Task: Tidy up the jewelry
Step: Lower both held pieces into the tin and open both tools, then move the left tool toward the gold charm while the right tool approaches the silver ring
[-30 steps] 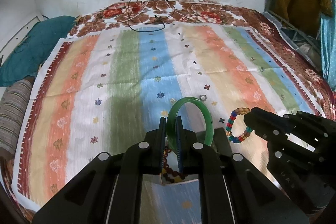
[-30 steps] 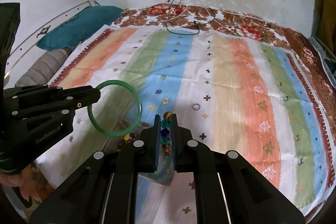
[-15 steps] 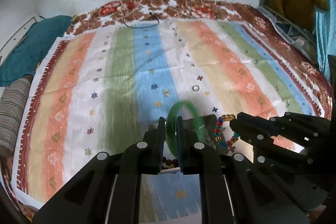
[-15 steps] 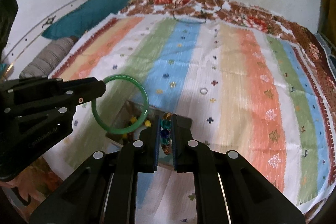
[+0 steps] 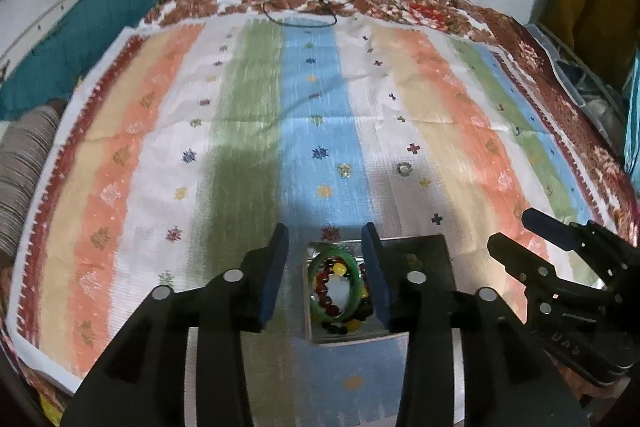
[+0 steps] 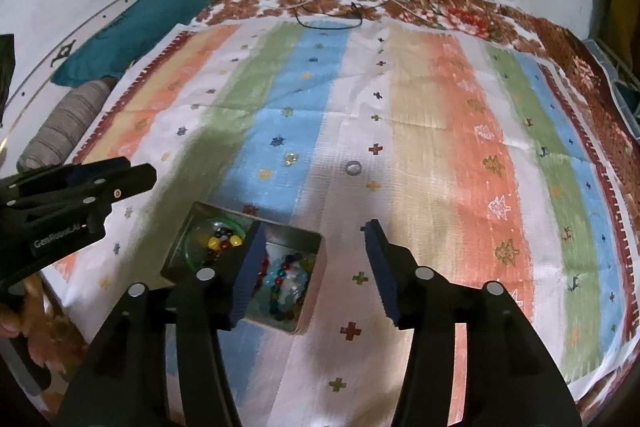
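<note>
Both grippers' jaws are opening, empty, above the two-compartment metal tin (image 6: pixel 312 247). The small silver ring (image 6: pixel 353 167) on the striped cloth (image 6: pixel 440 131) lies beyond the tin, nearer the right gripper (image 6: pixel 312 267) than the left gripper (image 5: pixel 324 267).

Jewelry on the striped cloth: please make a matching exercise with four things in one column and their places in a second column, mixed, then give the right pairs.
Things:
1. green bangle
2. multicolour bead bracelet
3. silver ring
4. left gripper

Places:
A. loose on the white stripe of the cloth, beyond the box
B. in the left compartment of the metal box, over dark and yellow beads
C. above the box, jaws opening, nothing between them
D. in the right compartment of the box

Pairs: 1-B, 2-D, 3-A, 4-C
</note>
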